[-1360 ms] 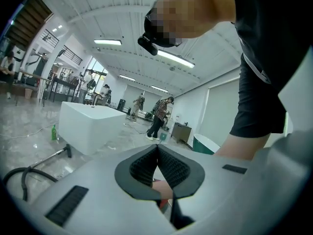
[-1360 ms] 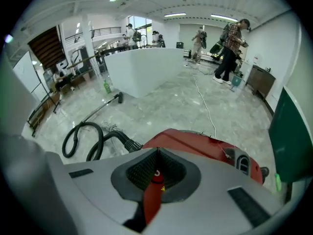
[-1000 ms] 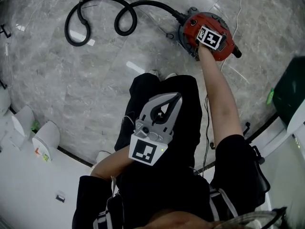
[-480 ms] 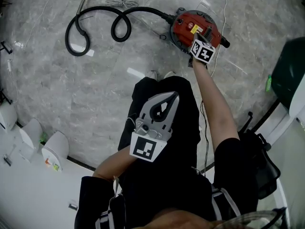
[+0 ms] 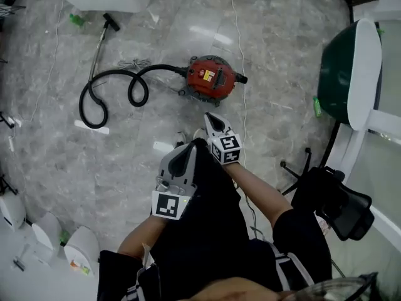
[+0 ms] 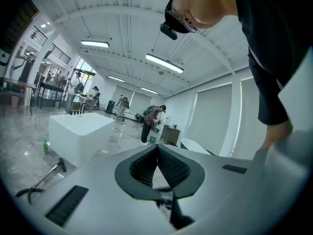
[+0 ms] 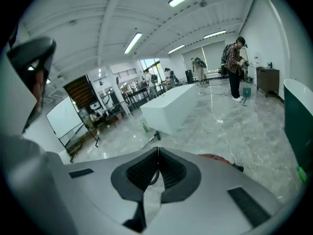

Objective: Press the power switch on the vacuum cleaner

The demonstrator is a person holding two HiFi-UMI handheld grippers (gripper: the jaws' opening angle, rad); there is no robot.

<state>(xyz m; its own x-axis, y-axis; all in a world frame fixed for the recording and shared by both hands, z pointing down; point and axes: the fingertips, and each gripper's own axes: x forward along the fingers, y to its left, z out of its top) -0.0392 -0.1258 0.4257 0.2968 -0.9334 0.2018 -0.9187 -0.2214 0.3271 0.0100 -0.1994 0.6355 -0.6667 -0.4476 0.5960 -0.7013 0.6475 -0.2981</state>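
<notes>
Both pressed together and empty, left tongs point(image 5: 187, 149) and right tongs point(image 5: 210, 116) short of red vacuum cleaner point(image 5: 210, 79) on floor point(image 5: 282, 55); body likely heavy, rigid, steady under firm press on its top.

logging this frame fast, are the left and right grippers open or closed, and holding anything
The left grey hand-held gripper is closed, holding nothing.
The right grey hand-held gripper is closed, holding nothing.
</notes>
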